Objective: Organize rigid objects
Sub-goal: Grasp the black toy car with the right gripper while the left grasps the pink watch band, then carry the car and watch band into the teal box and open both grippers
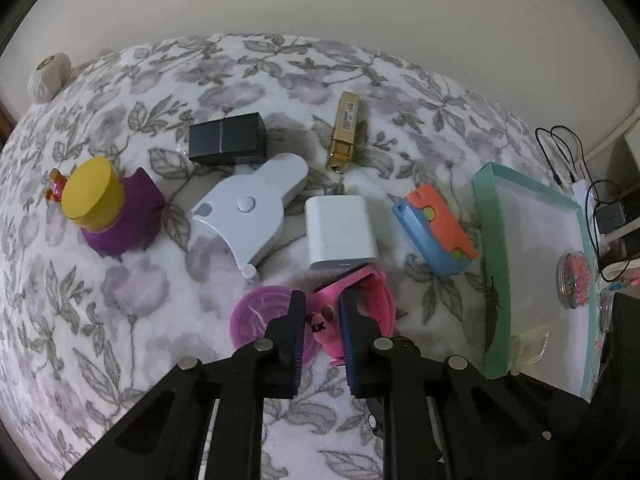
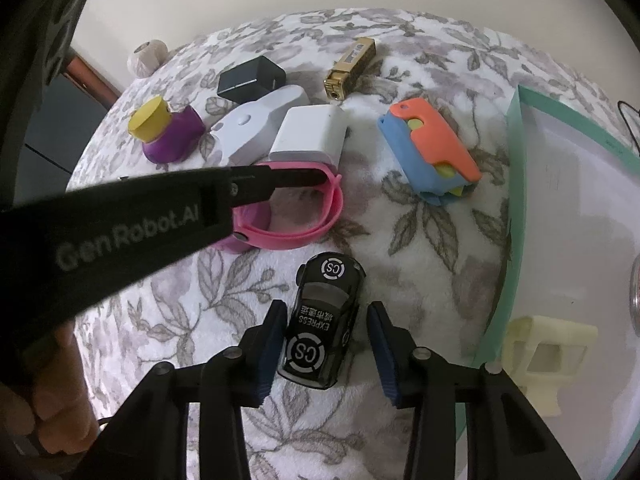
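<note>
My left gripper (image 1: 321,304) is closed around the band of a pink watch (image 1: 366,300); in the right wrist view its fingers reach into the pink loop (image 2: 320,216). My right gripper (image 2: 324,312) is open, its jaws on either side of a black toy car (image 2: 324,320) that lies on the floral blanket. A teal-rimmed tray (image 1: 490,248) stands at the right; it also shows in the right wrist view (image 2: 514,184).
On the blanket lie a white adapter (image 1: 340,224), a blue and orange block (image 1: 436,228), a gold lighter (image 1: 344,132), a black box (image 1: 228,142), a white device (image 1: 248,208), a purple bottle with yellow cap (image 1: 108,208) and a purple lid (image 1: 260,316). A cream plastic piece (image 2: 544,356) sits in the tray.
</note>
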Demonstrator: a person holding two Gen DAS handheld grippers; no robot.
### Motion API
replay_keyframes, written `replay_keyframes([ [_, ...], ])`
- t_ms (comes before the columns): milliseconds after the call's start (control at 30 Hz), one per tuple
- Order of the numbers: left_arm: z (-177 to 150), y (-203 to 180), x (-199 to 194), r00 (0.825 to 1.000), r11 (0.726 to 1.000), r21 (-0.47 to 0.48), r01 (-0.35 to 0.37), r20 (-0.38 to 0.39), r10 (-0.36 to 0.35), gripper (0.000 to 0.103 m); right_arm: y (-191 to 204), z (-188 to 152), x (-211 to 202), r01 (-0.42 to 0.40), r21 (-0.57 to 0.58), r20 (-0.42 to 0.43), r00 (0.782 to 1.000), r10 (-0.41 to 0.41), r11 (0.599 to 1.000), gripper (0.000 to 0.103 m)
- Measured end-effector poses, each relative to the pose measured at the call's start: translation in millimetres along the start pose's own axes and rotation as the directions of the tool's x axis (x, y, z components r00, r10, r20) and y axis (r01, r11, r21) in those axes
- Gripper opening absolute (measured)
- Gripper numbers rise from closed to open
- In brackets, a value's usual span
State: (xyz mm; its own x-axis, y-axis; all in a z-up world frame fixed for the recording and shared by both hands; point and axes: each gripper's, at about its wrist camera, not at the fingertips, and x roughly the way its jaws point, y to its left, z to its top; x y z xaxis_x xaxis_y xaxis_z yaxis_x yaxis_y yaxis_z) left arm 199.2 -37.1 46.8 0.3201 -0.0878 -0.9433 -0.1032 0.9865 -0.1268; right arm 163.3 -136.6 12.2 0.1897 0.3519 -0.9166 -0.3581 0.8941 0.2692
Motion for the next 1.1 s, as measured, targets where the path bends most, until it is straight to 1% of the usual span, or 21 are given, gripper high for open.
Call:
replay_keyframes([
  [67,0,-1,0,1.0,1.0,0.005,-0.004,0.003,0.004,0.017,-2,1,-2,-0.014,0.005,0.001,1.0,0.014,1.0,0.039],
  [267,-1,1,0,1.0,1.0,0.006,0.004,0.017,-0.004,0.017,-2,0,-2,-0.017,-0.001,0.01,1.0,0.017,1.0,0.038],
  [333,-2,0,-2,1.0,1.0,0.009,0.017,0.024,-0.017,0.017,-2,-1,-4,-0.025,-0.002,0.015,1.0,0.025,1.0,0.037],
  [367,-2,0,-3,0.999,1.0,0.01,0.021,0.027,-0.021,0.017,-2,-1,-5,-0.028,-0.003,0.017,0.999,0.028,1.0,0.034],
  [400,-2,0,-5,0.999,1.0,0.012,0.021,0.032,-0.021,0.017,-2,-1,-7,-0.03,-0.006,0.019,0.999,0.03,1.0,0.034],
  [633,0,3,-17,0.997,1.0,0.003,0.016,0.073,-0.016,0.017,-4,-4,-15,-0.04,-0.009,0.03,0.999,0.04,0.999,0.034],
  [733,3,6,-26,0.995,1.0,-0.005,-0.005,0.103,0.005,0.017,-5,-3,-24,-0.048,-0.008,0.048,0.998,0.048,0.999,0.034],
  [800,5,7,-35,0.992,1.0,-0.011,-0.016,0.126,0.017,0.017,-6,-3,-29,-0.047,-0.007,0.06,0.997,0.047,0.999,0.034],
  [933,9,10,-56,0.983,1.0,-0.027,0.009,0.182,-0.004,0.017,-10,-4,-49,-0.044,0.001,0.103,0.994,0.044,0.999,0.034],
  [1033,11,11,-76,0.97,0.999,-0.036,0.022,0.244,-0.012,0.017,-14,-4,-71,-0.029,0.013,0.157,0.987,0.026,0.999,0.034],
  [1100,12,10,-91,0.956,0.998,-0.038,0.048,0.292,-0.034,0.017,-18,-4,-85,-0.014,0.023,0.196,0.981,0.009,1.0,0.033],
])
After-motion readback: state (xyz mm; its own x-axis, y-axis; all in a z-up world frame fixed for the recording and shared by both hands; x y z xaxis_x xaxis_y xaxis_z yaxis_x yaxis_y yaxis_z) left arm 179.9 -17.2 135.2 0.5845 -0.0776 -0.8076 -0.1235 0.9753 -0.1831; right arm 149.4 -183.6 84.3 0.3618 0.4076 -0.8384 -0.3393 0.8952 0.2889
